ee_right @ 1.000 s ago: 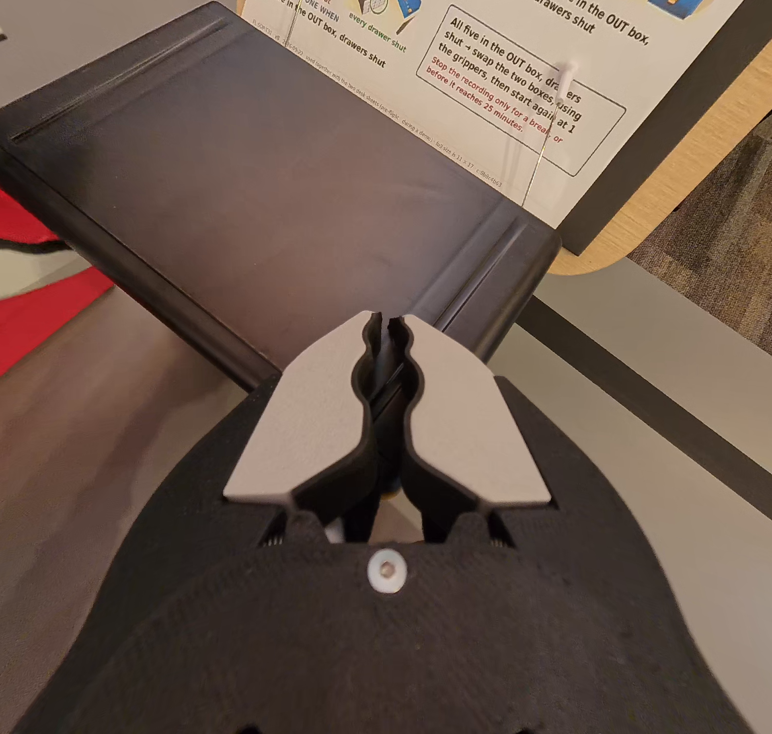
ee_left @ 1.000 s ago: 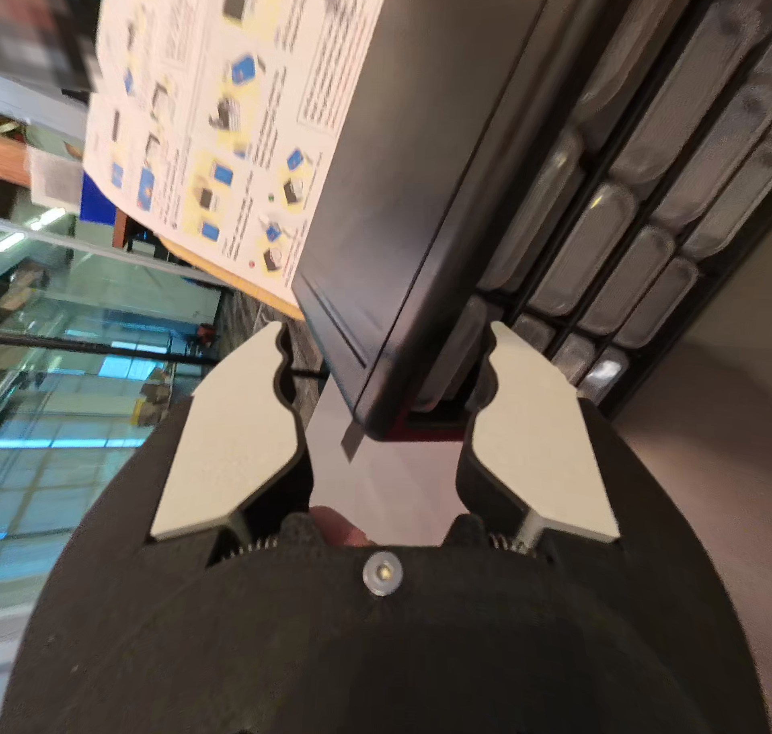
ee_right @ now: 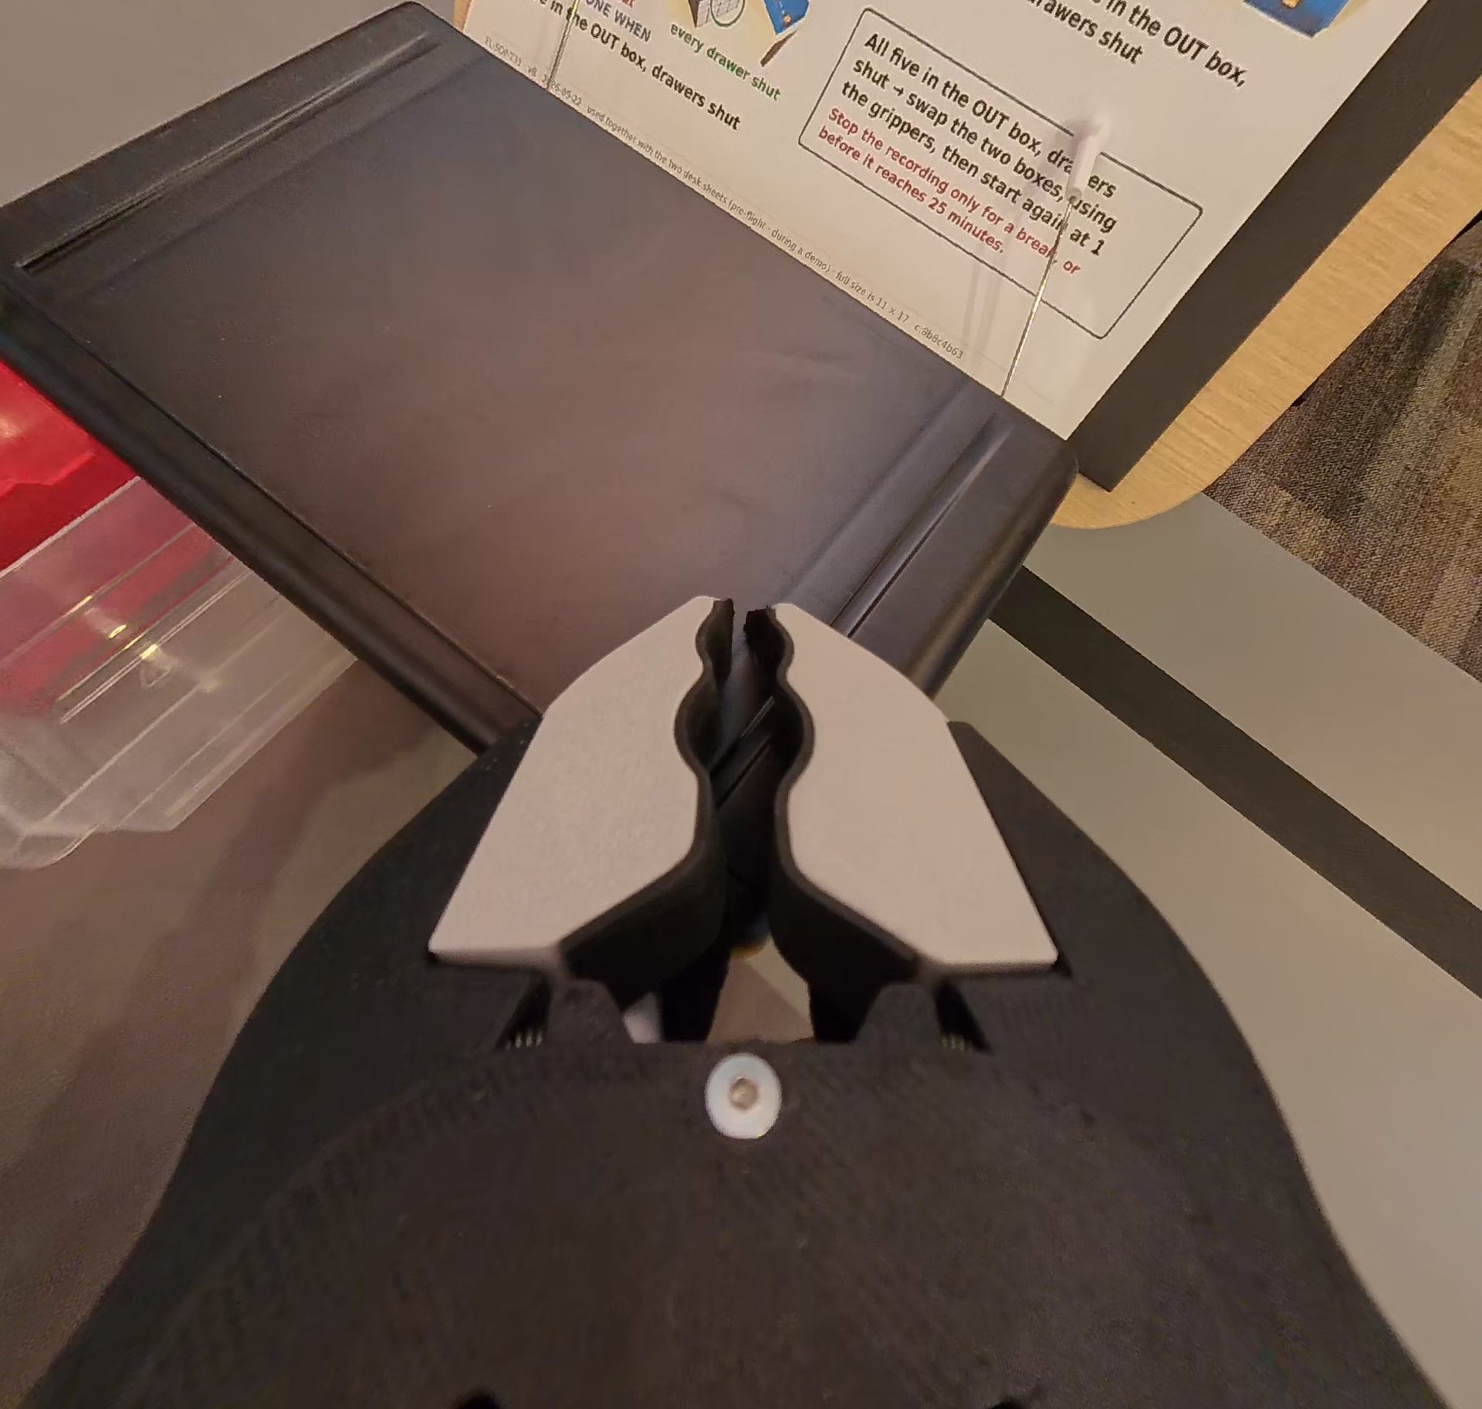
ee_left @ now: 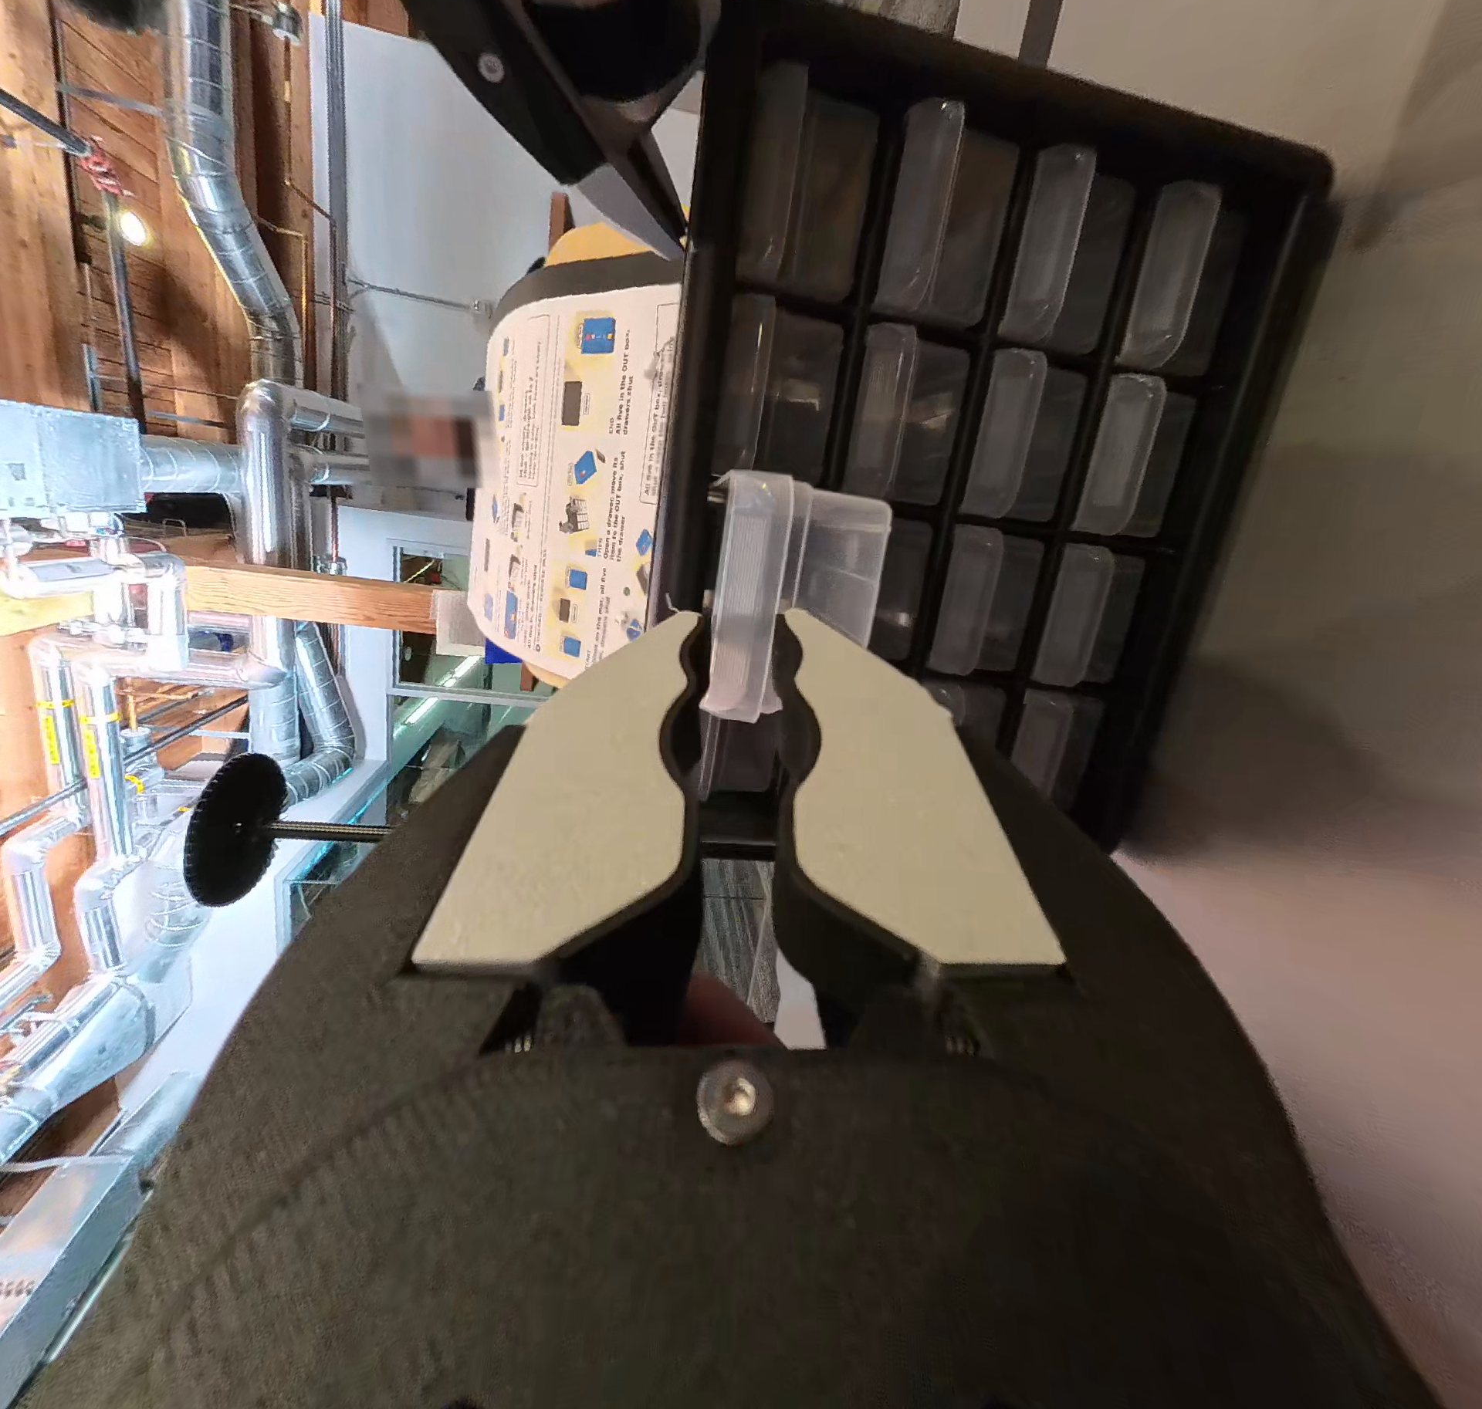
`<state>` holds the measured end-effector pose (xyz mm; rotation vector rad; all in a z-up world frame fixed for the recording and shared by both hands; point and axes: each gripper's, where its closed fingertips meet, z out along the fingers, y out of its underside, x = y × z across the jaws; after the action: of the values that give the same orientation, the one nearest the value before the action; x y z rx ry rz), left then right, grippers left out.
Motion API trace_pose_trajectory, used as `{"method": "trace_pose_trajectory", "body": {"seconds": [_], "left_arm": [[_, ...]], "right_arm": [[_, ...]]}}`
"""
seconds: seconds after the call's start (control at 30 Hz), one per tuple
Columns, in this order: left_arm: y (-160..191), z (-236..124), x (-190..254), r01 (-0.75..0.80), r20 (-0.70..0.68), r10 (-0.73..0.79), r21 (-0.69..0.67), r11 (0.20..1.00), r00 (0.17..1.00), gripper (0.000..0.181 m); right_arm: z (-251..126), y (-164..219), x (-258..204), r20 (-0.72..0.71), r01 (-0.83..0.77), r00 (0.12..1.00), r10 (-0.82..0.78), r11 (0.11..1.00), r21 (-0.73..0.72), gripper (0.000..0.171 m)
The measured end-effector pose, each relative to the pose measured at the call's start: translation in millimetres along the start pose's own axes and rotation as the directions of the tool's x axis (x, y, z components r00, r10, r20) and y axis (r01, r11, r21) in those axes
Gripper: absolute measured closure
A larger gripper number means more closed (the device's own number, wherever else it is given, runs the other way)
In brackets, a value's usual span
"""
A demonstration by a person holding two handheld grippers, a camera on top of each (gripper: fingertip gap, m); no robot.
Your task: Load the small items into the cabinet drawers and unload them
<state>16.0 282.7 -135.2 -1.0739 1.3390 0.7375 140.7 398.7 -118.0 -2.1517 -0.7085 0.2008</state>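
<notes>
The black cabinet with several clear drawers fills the left wrist view, which is turned on its side. My left gripper is shut on the ribbed handle of one clear drawer in the column nearest the cabinet top. That drawer stands partly pulled out; its contents do not show. My right gripper is shut and rests on the front edge of the cabinet top near its right corner. It also shows in the left wrist view. The pulled-out drawer shows at the left of the right wrist view.
A printed instruction sheet on a wooden board stands behind the cabinet. A red thing lies left of the cabinet, under the open drawer. The grey table has a dark stripe; carpet lies beyond it. The grippers' ends are close to 20 cm from one another.
My left gripper was open beside the cabinet's corner; now it is shut on a drawer handle and the drawer is partly out. My right gripper has stayed on the cabinet top.
</notes>
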Motion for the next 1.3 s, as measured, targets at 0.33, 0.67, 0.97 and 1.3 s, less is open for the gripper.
{"method": "trace_pose_trajectory", "body": {"seconds": [0.33, 0.67, 0.97, 1.3], "left_arm": [[-12.2, -27.9, 4.6, 0.018, 0.007, -0.019, 0.033, 0.999, 1.000, 0.167], [-1.7, -27.3, 26.3, 0.014, -0.115, -0.014, -0.001, 1.000, 0.993, 0.133], [74.5, -76.7, 14.7, 0.313, -0.469, -0.383, -0.223, 0.923, 0.796, 0.147], [237.7, -113.1, 105.8, 0.183, -0.524, -0.657, -0.689, 0.701, 0.542, 0.131]], "right_arm": [[0.0, 0.3, -0.1, -0.005, -0.001, 1.000, 0.001, 1.000, 0.000, 0.163], [0.0, 0.3, 0.2, -0.010, -0.002, 1.000, 0.002, 1.000, 0.000, 0.163], [0.0, 0.1, 0.3, -0.009, -0.001, 1.000, 0.001, 1.000, 0.001, 0.163], [0.0, 0.0, 0.2, -0.010, -0.001, 1.000, 0.001, 1.000, 0.001, 0.163]]}}
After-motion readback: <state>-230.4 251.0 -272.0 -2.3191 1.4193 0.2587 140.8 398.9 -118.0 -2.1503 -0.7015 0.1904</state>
